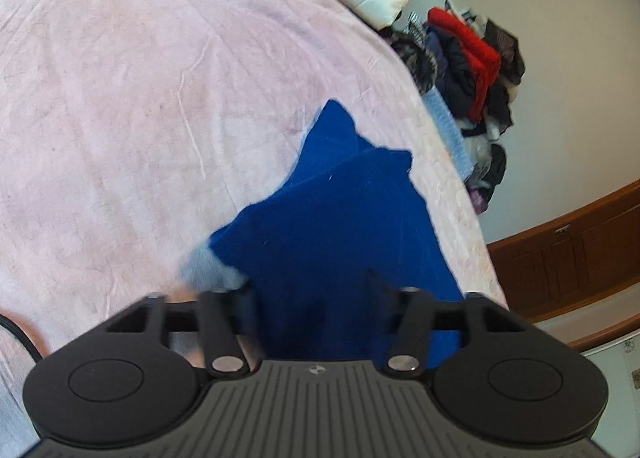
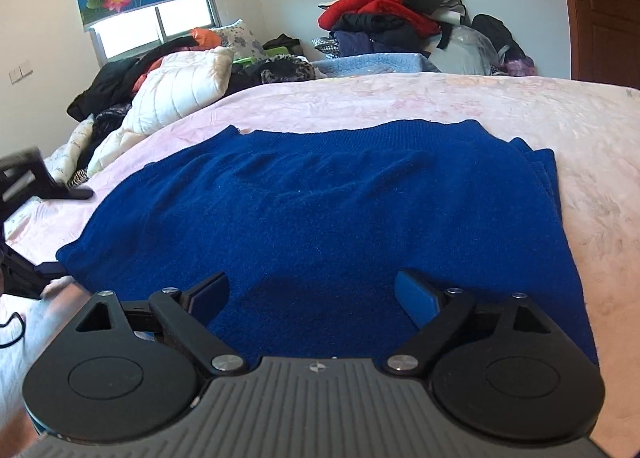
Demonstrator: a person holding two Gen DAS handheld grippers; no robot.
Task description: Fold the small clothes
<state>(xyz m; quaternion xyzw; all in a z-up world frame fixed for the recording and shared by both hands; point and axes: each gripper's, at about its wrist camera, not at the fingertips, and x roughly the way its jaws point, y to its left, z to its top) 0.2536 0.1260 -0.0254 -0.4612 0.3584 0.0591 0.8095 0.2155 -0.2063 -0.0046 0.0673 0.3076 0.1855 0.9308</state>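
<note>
The right gripper (image 2: 312,294) hangs low over the near edge of a blue sweater (image 2: 320,210), its two fingers spread wide with blue pads facing each other. Nothing is between the pads; they sit above the knit, not pressing it. Judging by this pose, the gripper is lined up to take or has let go of the near hem.

The left gripper (image 1: 312,294), seen in its own view, has its fingers drawn partly together with blue cloth between them. The fingertips are blurred and dark against the fabric, so whether they actually pinch it cannot be told. It appears placed at a side edge of the sweater, likely to lift that edge for a fold. In the right view it shows as a blurred black shape at the far left.

The sweater lies spread flat on a pink blanket (image 2: 580,146) covering the bed. In the right view its long axis runs left to right, wider than it is deep, with the far edge fairly straight and a doubled layer at its right end. In the left view it narrows to points away from the camera.

Beyond the bed, a white quilt (image 2: 176,94) sits at the left, and a pile of clothes (image 2: 384,22) stands against the wall.
</note>
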